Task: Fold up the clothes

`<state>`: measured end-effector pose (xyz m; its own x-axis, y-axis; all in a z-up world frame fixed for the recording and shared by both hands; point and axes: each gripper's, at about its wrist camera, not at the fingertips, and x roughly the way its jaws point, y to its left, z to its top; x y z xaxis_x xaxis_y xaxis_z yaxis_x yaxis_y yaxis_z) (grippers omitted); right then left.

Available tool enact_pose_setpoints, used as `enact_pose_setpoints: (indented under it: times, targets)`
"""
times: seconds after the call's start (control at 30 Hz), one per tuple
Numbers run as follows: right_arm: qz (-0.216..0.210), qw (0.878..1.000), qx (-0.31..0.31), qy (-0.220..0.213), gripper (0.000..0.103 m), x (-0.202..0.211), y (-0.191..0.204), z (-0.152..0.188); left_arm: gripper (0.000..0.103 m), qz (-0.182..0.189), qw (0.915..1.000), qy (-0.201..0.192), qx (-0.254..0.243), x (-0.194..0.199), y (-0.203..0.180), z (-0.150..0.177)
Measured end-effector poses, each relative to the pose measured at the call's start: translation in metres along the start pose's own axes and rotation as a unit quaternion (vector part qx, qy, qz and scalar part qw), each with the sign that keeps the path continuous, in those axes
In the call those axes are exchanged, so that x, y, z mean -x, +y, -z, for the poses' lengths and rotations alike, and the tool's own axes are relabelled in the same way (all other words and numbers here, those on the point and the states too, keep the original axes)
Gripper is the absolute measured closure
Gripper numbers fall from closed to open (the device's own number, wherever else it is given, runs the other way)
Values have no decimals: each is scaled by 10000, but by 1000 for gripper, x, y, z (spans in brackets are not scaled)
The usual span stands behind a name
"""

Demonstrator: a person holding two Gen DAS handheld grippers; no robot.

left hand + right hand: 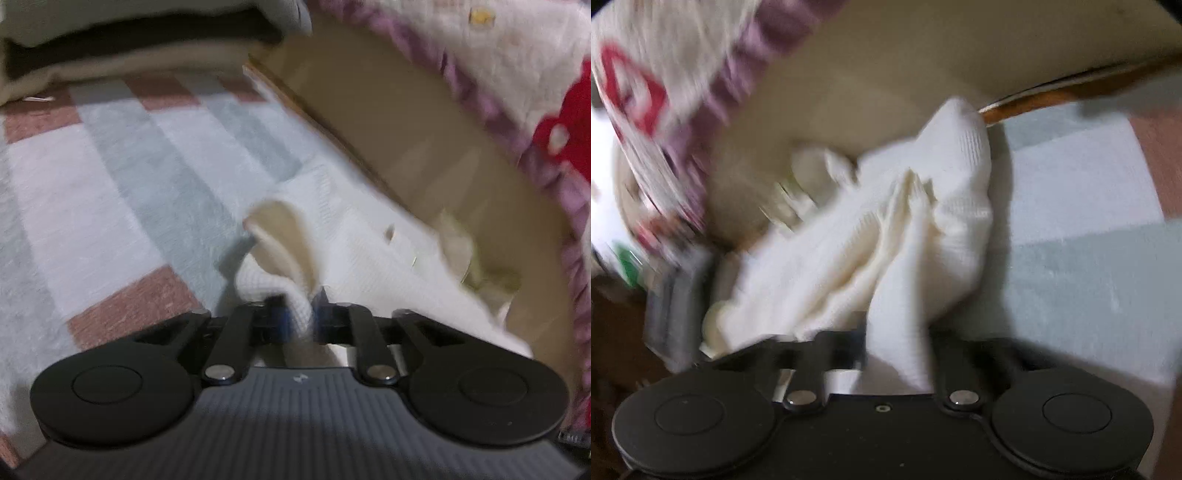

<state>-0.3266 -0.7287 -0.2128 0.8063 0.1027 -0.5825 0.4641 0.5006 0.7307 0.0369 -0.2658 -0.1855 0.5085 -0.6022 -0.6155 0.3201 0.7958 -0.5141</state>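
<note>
A white waffle-knit garment (pixel 354 254) lies partly on the checked rug and partly over the edge of a cardboard box. My left gripper (pixel 301 314) is shut on a bunched fold of it, with a cream inner flap (pixel 284 240) standing up just ahead. In the right wrist view the same white garment (pixel 886 236) hangs crumpled from the box. My right gripper (pixel 897 354) is shut on a fold of it; the fingertips are hidden by cloth. Both views are blurred by motion.
An open cardboard box (pixel 424 140) lies on its side on a rug (pixel 122 192) of white, grey and reddish squares. A white, purple and red patterned cloth (pixel 535 85) drapes over the box, also in the right wrist view (pixel 676 92). Folded cushions or bedding (pixel 129 48) lie at the far edge.
</note>
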Motion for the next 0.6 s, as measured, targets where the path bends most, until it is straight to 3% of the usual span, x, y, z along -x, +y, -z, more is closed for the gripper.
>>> enact_pose_setpoints:
  times: [0.13,0.33,0.47,0.57,0.6]
  targets:
    - [152,9984,-472,276,91,19,11,-12,93,-42,9976,-121,-688,23,-25,-14]
    - [268,9962,-466,692,92,47,37,-7,94,362,9952,45,-914,61,-40,-32]
    - [375,9921,-224,1180,93,66,47,15,94,411,9928,90,-1122,102,-38,-24]
    - [519,9866,73,1547,93,73,49,36,93,83,9922,387,-1183,106,-17,-5]
    - [625,9831,231,1703,88,71,47,44,93,-46,9915,500,-1204,105,-10,1]
